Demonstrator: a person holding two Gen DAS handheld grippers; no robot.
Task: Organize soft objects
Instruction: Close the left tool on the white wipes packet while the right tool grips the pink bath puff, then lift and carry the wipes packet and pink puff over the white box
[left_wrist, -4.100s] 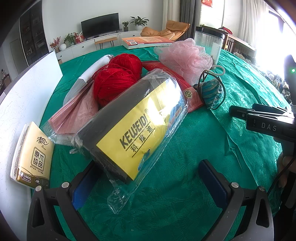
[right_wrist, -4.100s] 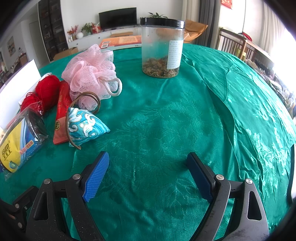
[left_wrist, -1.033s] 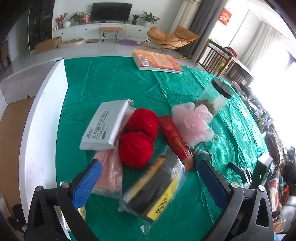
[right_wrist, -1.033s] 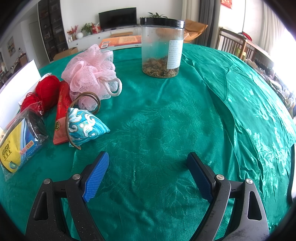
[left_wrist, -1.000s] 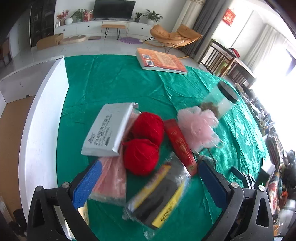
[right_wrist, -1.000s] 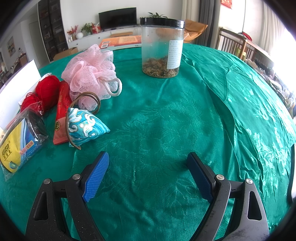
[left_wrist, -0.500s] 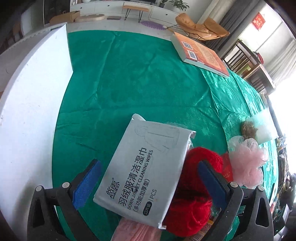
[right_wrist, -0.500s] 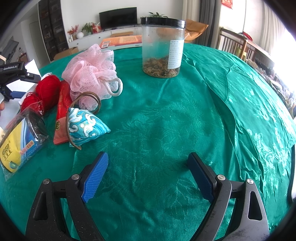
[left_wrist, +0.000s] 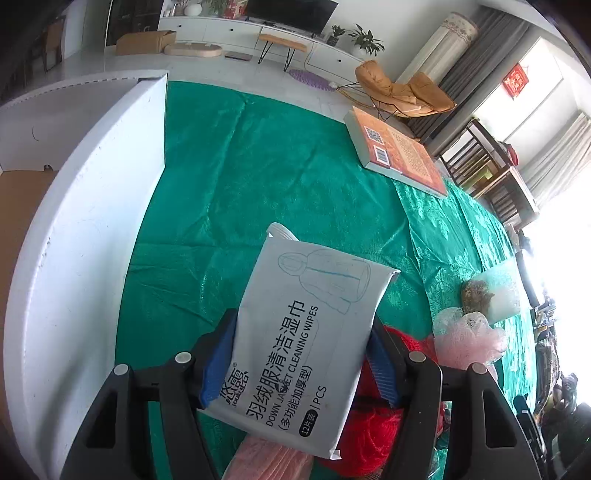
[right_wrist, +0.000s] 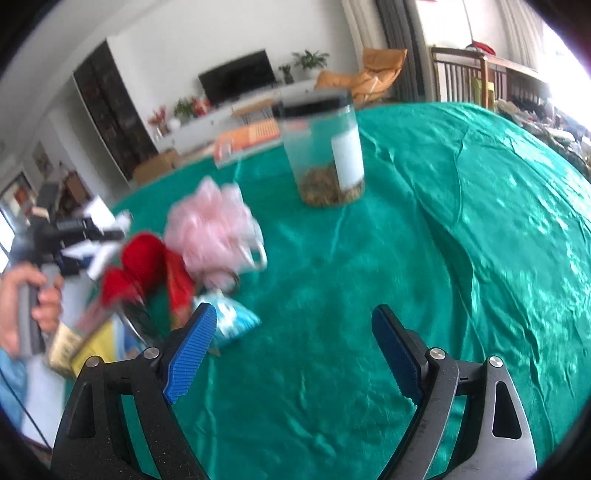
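My left gripper (left_wrist: 301, 363) is closing its jaws on the white pack of cleaning wipes (left_wrist: 306, 343); the blue pads (left_wrist: 218, 363) sit against both long edges of the pack, which lies between them with its printed face up and its far end pointing away from me. Under the pack's near end I see a pink packet (left_wrist: 269, 459), and to its right the red yarn balls (left_wrist: 373, 424), which the pack partly covers. My right gripper (right_wrist: 295, 356) hangs above the green tablecloth (right_wrist: 424, 258) with its jaws wide apart and nothing between them.

Past the yarn, farther right, lies the pink mesh bath puff (left_wrist: 467, 341), and beyond it the clear jar (left_wrist: 496, 293) with brown contents. From the right wrist camera the picture is blurred, but a blue patterned pouch (right_wrist: 232, 325) shows just beside the left blue pad, with a red flat packet (right_wrist: 179, 284) behind it. A white board (left_wrist: 81, 236) stands along the left edge of the table. Far across the cloth lies an orange book (left_wrist: 399, 155).
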